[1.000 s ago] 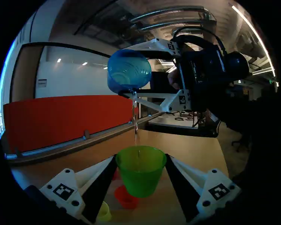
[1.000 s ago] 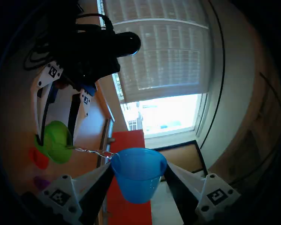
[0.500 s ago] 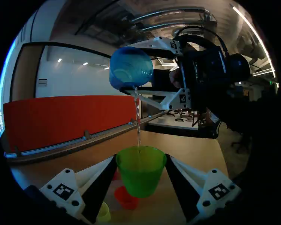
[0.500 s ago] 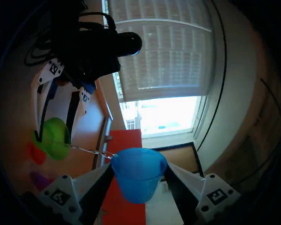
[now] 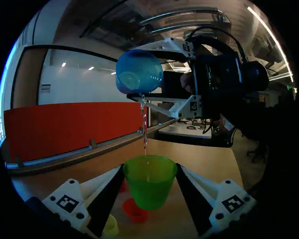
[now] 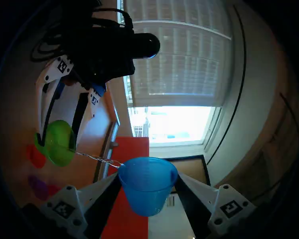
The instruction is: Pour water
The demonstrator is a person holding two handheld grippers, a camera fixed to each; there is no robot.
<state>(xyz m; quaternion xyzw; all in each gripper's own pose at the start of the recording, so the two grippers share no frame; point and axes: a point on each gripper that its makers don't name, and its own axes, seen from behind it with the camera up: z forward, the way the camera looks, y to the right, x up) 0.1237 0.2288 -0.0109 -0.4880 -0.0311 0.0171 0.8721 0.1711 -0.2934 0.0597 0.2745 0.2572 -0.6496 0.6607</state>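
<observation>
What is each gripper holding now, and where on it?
The left gripper clamps the green cup by its side walls under the rim; the right gripper clamps the tilted blue cup the same way.

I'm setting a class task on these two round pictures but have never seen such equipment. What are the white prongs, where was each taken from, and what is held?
No robot: a person holds one two-fingered tool in each hand, each carrying a camera looking along its white fingers. In the left gripper view, the left hand-held gripper clamps an upright translucent green plastic cup over a wooden table. The right hand-held gripper clamps a tilted translucent blue plastic cup, sending a thin stream of water into the green one. A small red cup sits on the table.
</observation>
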